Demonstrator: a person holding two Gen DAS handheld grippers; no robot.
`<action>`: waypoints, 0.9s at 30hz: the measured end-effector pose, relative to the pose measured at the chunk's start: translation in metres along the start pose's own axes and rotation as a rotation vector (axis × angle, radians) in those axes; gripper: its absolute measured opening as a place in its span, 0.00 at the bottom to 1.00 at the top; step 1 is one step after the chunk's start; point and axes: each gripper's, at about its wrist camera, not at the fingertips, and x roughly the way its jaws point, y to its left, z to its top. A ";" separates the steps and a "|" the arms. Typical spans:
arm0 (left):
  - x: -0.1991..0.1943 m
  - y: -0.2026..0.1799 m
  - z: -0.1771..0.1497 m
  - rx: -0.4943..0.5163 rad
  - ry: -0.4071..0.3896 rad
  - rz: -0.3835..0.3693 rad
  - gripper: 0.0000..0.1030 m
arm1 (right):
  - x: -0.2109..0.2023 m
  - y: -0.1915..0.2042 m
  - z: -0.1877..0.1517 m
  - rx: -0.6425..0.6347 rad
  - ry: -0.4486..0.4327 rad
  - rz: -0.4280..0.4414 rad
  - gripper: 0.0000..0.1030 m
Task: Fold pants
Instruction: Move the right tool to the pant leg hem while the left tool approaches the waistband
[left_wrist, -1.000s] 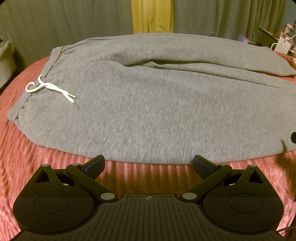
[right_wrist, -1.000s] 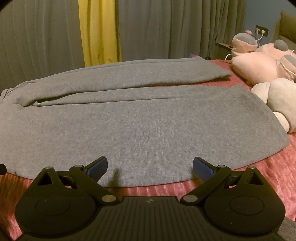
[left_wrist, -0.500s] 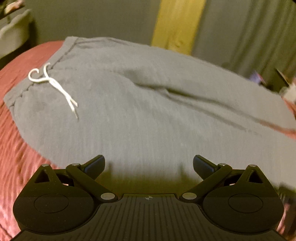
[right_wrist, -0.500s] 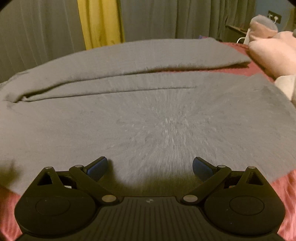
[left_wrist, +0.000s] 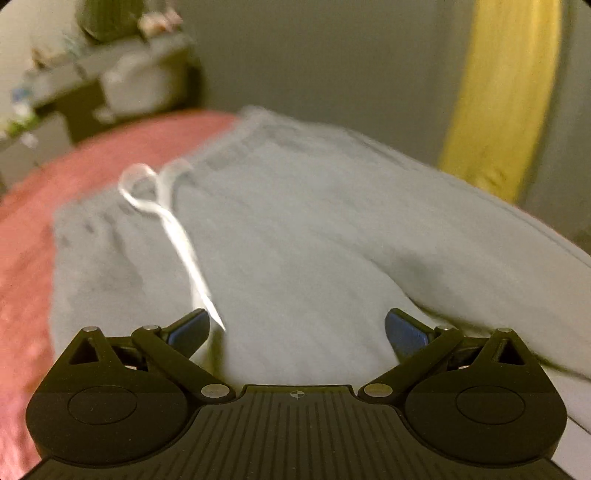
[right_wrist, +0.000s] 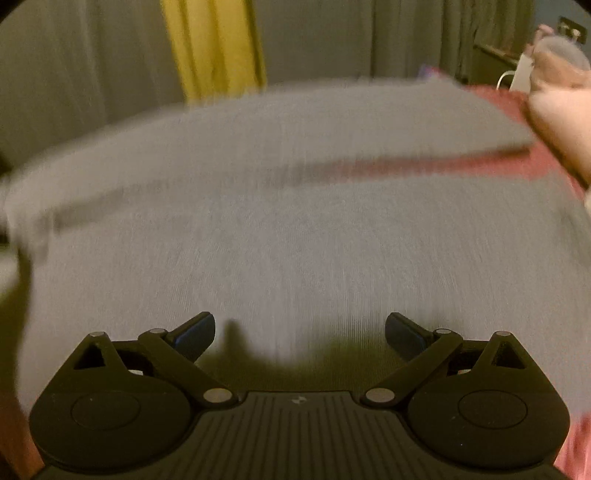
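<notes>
While both claws hang spread wide and empty over the gray pants (left_wrist: 314, 240), nothing is folded yet. Left gripper (left_wrist: 297, 326) sits near the drawstring (left_wrist: 173, 229), right gripper (right_wrist: 300, 332) over the near leg; next, I judge, each must pinch the near edge.

Left gripper (left_wrist: 297, 326) low, level, pointing forward, fingers spread wide, blue pads (left_wrist: 400, 326) showing, nothing between them. Right gripper (right_wrist: 299, 328) same: level, jaws wide apart, empty. Both views motion-blurred.
</notes>
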 end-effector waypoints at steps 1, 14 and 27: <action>0.003 0.003 0.001 -0.009 -0.045 0.036 1.00 | 0.006 -0.002 0.024 0.036 -0.026 -0.008 0.96; 0.038 0.016 -0.009 -0.110 -0.112 0.113 1.00 | 0.184 -0.022 0.251 0.404 -0.062 -0.116 0.69; 0.042 0.019 -0.011 -0.141 -0.103 0.097 1.00 | 0.239 -0.032 0.267 0.384 -0.023 -0.371 0.12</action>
